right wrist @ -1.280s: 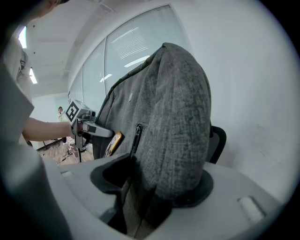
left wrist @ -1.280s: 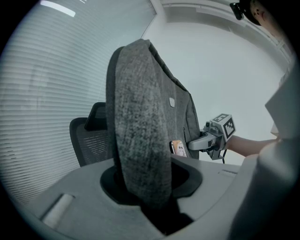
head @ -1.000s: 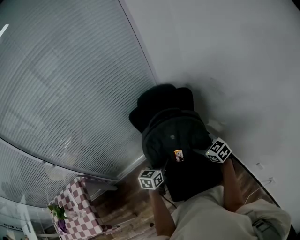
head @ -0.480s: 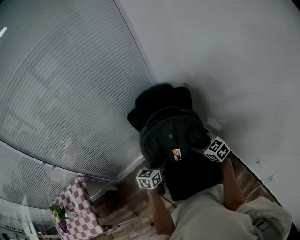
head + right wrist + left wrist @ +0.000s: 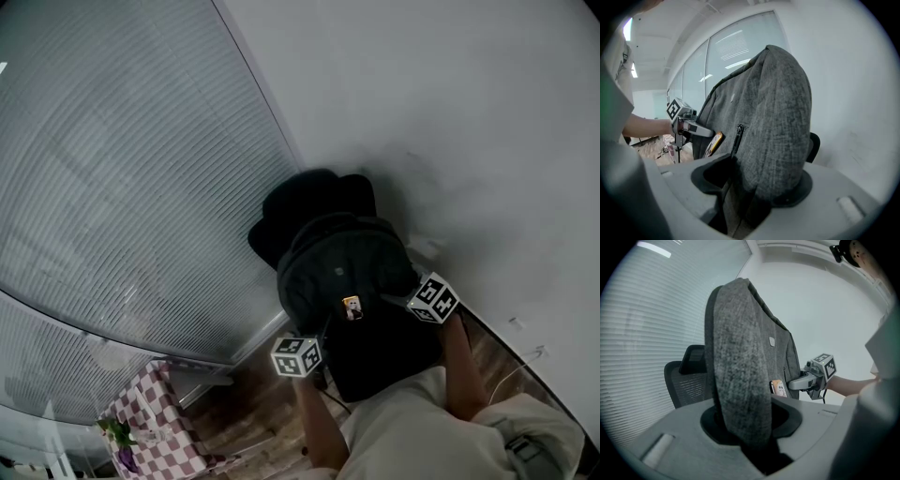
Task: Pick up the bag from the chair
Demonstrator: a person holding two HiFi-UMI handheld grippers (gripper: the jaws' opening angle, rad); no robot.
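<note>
Grey woven bag (image 5: 740, 357), orange tag (image 5: 352, 307) perhaps.

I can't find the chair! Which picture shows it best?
The left gripper view: the chair shows its mesh back and headrest beside the bag. In the head view it is only a dark shape behind the bag; the right gripper view shows just its edge.

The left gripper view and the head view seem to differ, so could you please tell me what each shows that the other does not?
Only the left gripper view: the left gripper with its jaws shut on the grey bag. Only the head view: a checkered cloth, a plant and wooden floor. Both: the bag, the black chair behind it, the right gripper at the bag's side and the window blinds.
</note>
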